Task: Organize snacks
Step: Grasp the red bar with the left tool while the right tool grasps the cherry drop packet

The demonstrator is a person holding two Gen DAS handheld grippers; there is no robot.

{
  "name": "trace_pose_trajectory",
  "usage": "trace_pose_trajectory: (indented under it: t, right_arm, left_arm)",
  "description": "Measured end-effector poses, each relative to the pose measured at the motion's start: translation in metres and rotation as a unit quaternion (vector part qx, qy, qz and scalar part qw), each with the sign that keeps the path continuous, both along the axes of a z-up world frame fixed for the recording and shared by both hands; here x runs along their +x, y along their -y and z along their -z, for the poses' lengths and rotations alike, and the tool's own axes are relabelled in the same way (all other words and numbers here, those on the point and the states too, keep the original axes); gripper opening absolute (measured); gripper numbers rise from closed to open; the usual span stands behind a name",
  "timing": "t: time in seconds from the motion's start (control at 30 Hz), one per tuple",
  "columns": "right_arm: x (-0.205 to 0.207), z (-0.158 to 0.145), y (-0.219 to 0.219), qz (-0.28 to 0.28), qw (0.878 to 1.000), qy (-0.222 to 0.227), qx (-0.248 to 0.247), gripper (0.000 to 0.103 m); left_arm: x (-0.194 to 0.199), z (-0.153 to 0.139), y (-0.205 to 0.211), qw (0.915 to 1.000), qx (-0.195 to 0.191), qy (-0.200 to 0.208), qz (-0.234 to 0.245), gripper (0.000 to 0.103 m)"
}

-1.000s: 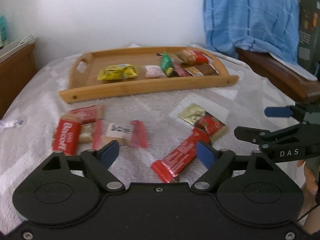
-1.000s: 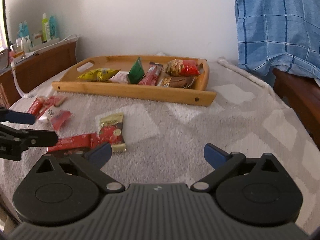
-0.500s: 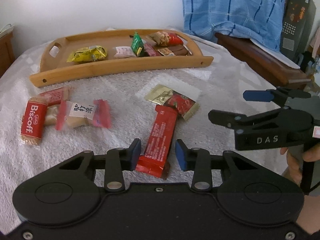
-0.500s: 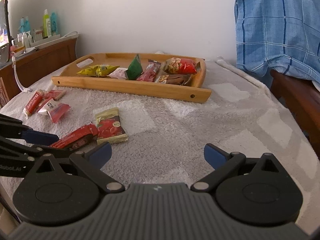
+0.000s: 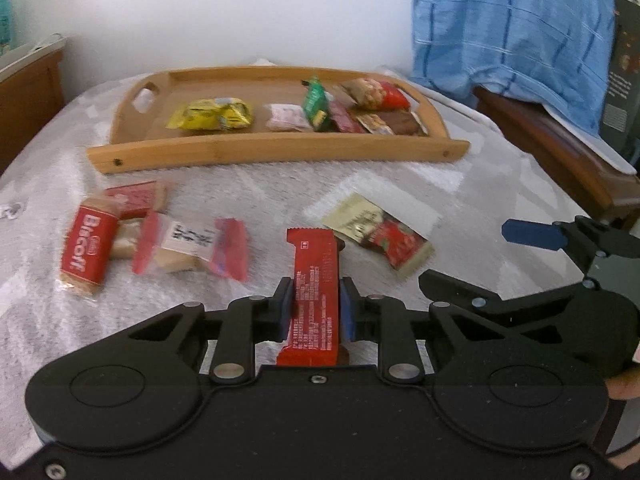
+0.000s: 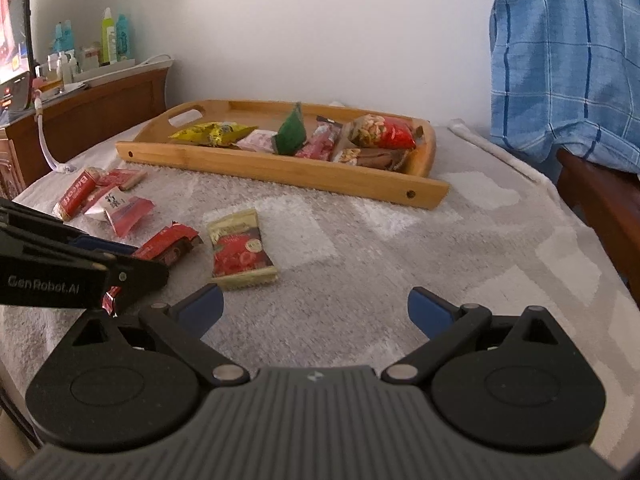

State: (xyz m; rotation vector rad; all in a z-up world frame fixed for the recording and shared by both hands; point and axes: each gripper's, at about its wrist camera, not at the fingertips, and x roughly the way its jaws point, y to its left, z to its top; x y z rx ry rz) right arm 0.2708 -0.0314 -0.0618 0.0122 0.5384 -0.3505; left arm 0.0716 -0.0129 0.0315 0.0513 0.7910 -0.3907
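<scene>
- Tray (image 5: 276, 152) of pale wood lies at the far side of the grey towel-covered surface (image 6: 400, 260), with a cut-out handle at its left end.
- Inside it, from left to right: a yellow packet (image 5: 212, 115), a small pink-and-white sachet (image 5: 286, 117), a green packet (image 5: 316, 103) standing tilted, a thin red wrapper (image 6: 320, 142), a red bag showing nuts (image 5: 376, 92), and brown-wrapped pieces (image 5: 394, 123) at the right end.
- Outside the tray, near left, sit a Biscoff biscuit (image 5: 86, 250), a second red-wrapped biscuit (image 5: 134, 199) just behind it, and a clear candy pack with red ends (image 5: 188, 246) touching them.
- Gold-and-red sachet (image 5: 380, 232) lies flat near the middle, apart from the tray.
- Left gripper (image 5: 314, 306) is clamped on the long red bar (image 5: 314, 280); its blue pads press the bar's two long edges, and the bar points away toward the tray.
- Right gripper (image 6: 314, 308) stands wide apart with nothing between its pads, hovering over bare towel to the right of the sachet.
- Compared with a second ago: the left jaws were spread with the bar lying slanted ahead of them; they have just been closing, and the bar is now squarely between them.
- Tray contents and the loose snacks have not changed, and the right gripper is as wide as before.
</scene>
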Motion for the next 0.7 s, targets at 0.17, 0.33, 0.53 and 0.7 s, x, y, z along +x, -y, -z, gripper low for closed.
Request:
trace_pose_trajectory:
  t: [0.17, 0.33, 0.53, 0.7]
  right_arm:
    - [0.012, -0.002, -0.014, -0.025, 0.999, 0.002, -0.019, 0.096]
    - [0.026, -0.002, -0.027, -0.031, 0.999, -0.002, -0.032, 0.085]
    - [0.039, 0.0, -0.029, -0.006, 1.0, 0.002, -0.006, 0.072]
    - [0.048, 0.001, -0.032, -0.006, 1.0, 0.0, -0.001, 0.07]
  left_arm:
    - [0.002, -0.004, -0.009, 0.9998, -0.001, 0.005, -0.019, 0.023]
    - [0.003, -0.011, -0.017, 0.9993, -0.005, 0.014, -0.035, 0.023]
    - [0.006, -0.021, -0.026, 0.9986, -0.008, 0.029, -0.044, 0.023]
    - [0.011, -0.023, -0.032, 0.9978, -0.013, 0.03, -0.057, 0.023]
